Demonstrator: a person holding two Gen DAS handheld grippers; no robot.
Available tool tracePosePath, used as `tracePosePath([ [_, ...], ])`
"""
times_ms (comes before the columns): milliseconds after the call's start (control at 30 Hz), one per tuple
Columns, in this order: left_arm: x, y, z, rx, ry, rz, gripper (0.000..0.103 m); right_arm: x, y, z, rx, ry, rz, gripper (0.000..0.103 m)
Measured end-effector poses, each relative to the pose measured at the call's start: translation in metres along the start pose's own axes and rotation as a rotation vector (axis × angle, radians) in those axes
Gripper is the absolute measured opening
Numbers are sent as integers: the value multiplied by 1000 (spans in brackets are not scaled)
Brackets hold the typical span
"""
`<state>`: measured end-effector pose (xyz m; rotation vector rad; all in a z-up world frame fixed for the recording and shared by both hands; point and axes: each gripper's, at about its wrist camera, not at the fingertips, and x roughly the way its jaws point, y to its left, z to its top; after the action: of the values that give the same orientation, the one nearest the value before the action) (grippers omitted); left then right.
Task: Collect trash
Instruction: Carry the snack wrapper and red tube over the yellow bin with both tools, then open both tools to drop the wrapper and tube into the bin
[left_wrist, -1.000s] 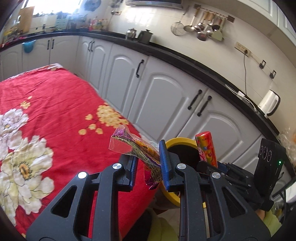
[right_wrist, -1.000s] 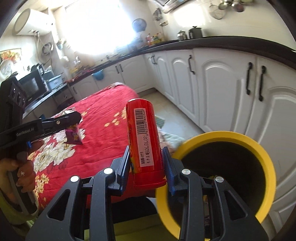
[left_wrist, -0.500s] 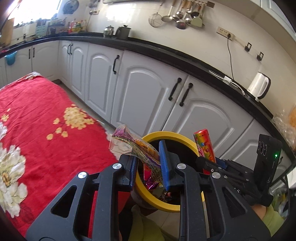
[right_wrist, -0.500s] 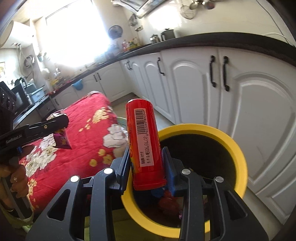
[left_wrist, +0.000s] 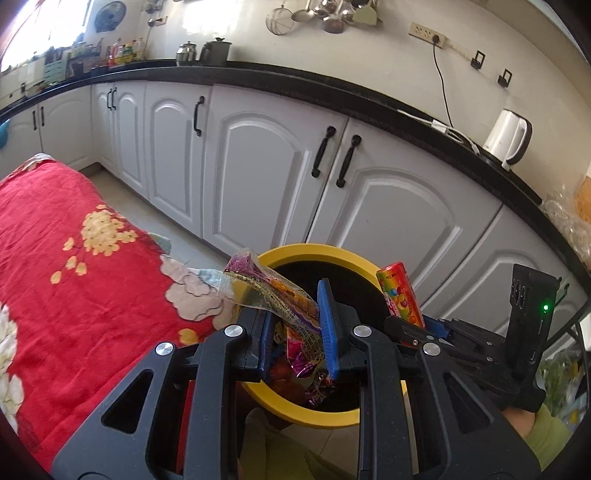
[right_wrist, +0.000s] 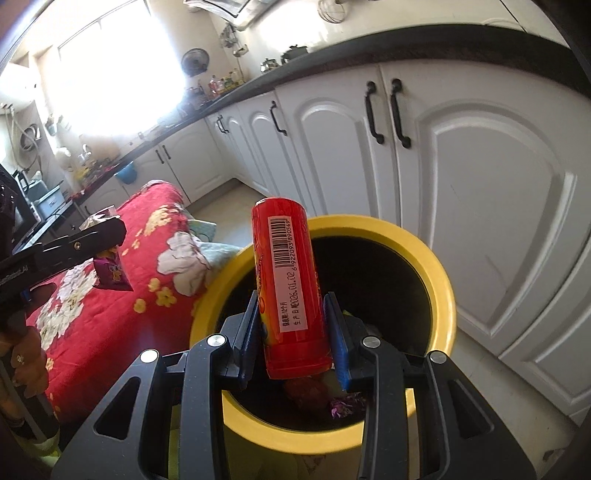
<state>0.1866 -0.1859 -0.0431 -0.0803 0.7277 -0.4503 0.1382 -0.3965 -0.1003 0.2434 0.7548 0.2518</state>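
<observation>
Both loads hang over the bin (right_wrist: 439, 280), so let go in turn and let each fall straight. The right gripper (right_wrist: 295, 339) is closed on the can (right_wrist: 288, 280), rim well clear ahead and to both sides. The left gripper (left_wrist: 295, 332), jaws part-closed, pinches the wrapper (left_wrist: 280, 299) just inside the near left rim, beside the red cloth (left_wrist: 74, 266); shift it rightward before opening

- Your right wrist view is blown out by daylight through the big bright kitchen window (right_wrist: 107, 74).
- Glare washes the glossy white cabinet doors (right_wrist: 491, 206).
- The deep yellow-rimmed black bin (left_wrist: 295, 415) interior sits in shadow.
- Fisheye bends the long black countertop (left_wrist: 332, 92); corners vignette black.
</observation>
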Motion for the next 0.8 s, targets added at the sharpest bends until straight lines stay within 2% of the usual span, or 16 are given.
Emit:
tracePosePath([
  [300,24,-13,-8,31,45,-7,16,14,-15,-16,46,55,-8,32],
  [800,68,-14,-6,5,136,-38,16,34,-12,-31,59,115,-18,32],
])
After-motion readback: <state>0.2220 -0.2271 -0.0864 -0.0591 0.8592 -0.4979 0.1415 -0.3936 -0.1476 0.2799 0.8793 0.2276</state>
